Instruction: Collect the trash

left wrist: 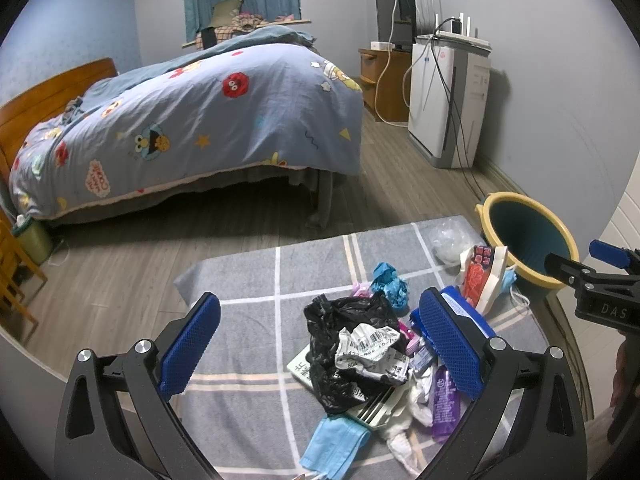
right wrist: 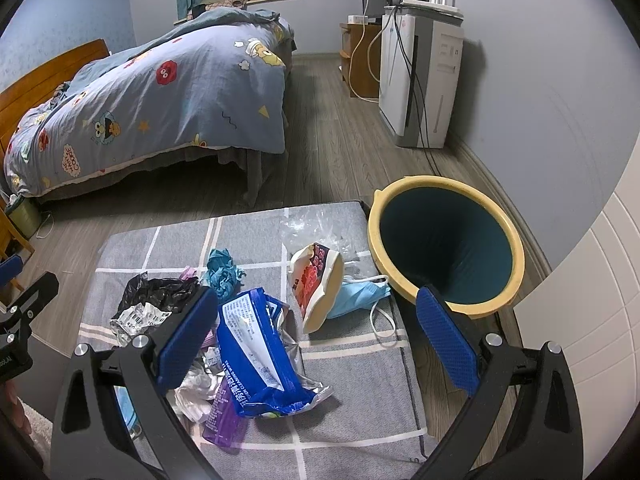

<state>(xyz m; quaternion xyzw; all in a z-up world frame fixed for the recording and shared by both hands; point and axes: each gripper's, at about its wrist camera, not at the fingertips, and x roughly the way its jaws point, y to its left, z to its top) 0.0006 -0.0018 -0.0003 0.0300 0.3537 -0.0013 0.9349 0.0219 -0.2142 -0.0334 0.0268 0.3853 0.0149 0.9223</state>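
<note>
Trash lies piled on a grey checked mat (left wrist: 248, 280) (right wrist: 352, 420). My left gripper (left wrist: 320, 340) is open above a black plastic bag (left wrist: 336, 320) with a crumpled barcode label (left wrist: 372, 352). A blue face mask (left wrist: 336, 444) lies near it. My right gripper (right wrist: 316, 332) is open over a blue wipes pack (right wrist: 260, 360). A red and white snack bag (right wrist: 316, 284), another blue mask (right wrist: 356, 294) and a teal crumpled wad (right wrist: 222, 268) lie beyond. A yellow-rimmed teal bin (right wrist: 444, 244) (left wrist: 528, 240) stands at the mat's right edge.
A bed with a cartoon quilt (left wrist: 200, 120) fills the left back. A white air purifier (left wrist: 444, 108) with cables stands by the right wall, next to a wooden cabinet (left wrist: 380, 80). A clear plastic bag (right wrist: 316, 224) lies at the mat's far edge.
</note>
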